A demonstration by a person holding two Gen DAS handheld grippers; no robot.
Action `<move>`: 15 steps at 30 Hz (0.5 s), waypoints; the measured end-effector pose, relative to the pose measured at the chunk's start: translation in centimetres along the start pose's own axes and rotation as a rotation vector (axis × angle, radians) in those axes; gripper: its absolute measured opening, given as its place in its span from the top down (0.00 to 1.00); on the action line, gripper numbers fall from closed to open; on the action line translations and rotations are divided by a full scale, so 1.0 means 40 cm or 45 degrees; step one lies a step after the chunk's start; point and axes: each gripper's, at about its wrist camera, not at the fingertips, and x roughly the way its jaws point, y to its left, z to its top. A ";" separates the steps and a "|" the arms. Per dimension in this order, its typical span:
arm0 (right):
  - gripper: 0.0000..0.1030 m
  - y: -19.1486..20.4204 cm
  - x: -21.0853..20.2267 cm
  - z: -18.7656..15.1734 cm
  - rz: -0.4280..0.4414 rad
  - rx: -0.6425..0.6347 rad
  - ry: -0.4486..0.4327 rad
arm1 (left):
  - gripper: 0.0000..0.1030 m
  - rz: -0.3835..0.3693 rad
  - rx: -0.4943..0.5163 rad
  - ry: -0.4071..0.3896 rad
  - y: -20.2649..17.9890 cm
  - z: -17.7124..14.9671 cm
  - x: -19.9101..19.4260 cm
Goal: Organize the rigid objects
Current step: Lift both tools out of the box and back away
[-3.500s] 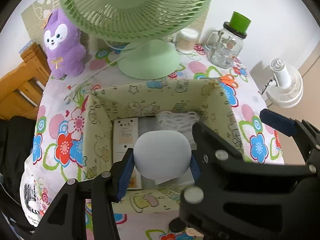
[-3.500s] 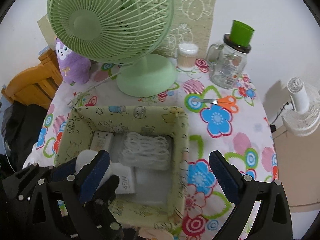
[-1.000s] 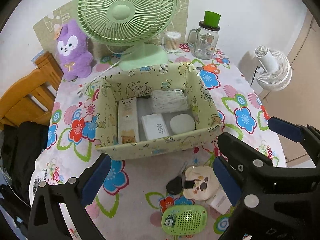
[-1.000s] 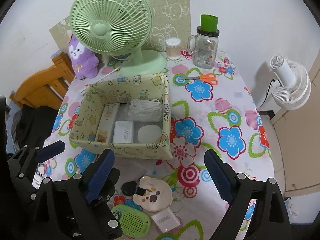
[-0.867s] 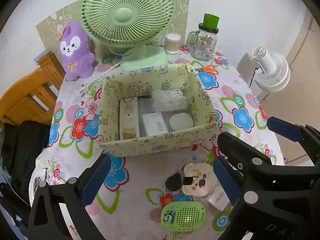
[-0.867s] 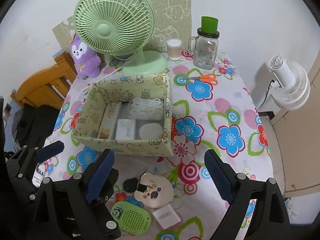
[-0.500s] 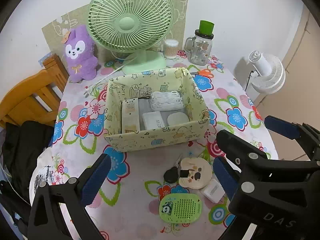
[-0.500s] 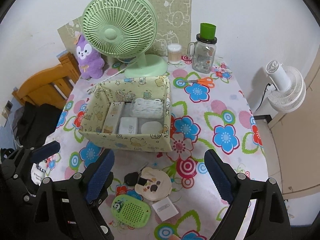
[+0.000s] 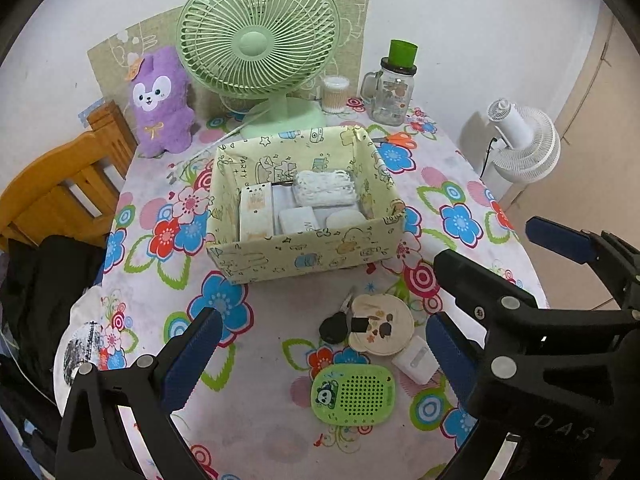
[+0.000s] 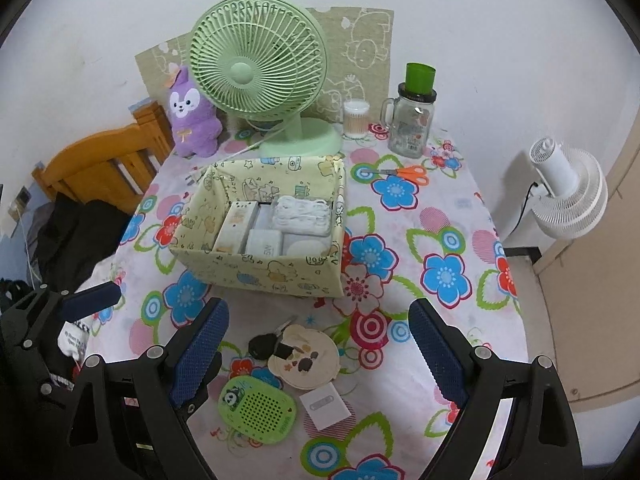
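Observation:
A yellow patterned box (image 9: 304, 254) (image 10: 260, 276) stands mid-table and holds a tall carton (image 9: 256, 216), a white charger (image 9: 298, 220), a white oval case (image 9: 345, 219) and a white mesh bundle (image 9: 325, 189). On the cloth in front lie a black key (image 9: 334, 328), a round beige case (image 9: 380, 330), a small white square case (image 9: 416, 365) and a green perforated case (image 9: 352, 394) (image 10: 258, 410). My left gripper (image 9: 320, 356) and right gripper (image 10: 318, 354) are both open and empty, held above these loose items.
A green desk fan (image 9: 260, 48), a purple plush (image 9: 160, 100), a cotton swab jar (image 9: 334, 94) and a glass mug with green lid (image 9: 394, 88) stand at the back. Orange scissors (image 10: 404, 172) lie beside the box. A wooden chair (image 9: 60, 184) stands left, a white fan (image 9: 524, 148) right.
The left gripper let go of the white oval case in the box. Both grippers then pulled back and up, so the box looks smaller and the loose items in front came into view.

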 end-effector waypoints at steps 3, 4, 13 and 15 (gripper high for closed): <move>0.10 -0.007 0.002 -0.011 0.011 0.009 0.018 | 0.00 -0.012 0.001 -0.006 -0.003 -0.011 0.000; 0.10 -0.009 0.002 -0.016 0.012 0.008 0.022 | 0.00 -0.015 0.005 -0.007 -0.004 -0.015 0.000; 0.10 -0.015 0.000 -0.052 -0.010 -0.058 -0.029 | 0.04 -0.034 -0.031 -0.004 0.004 -0.054 0.015; 0.10 -0.018 0.003 -0.061 0.006 -0.061 -0.035 | 0.04 -0.032 -0.042 -0.010 0.007 -0.064 0.019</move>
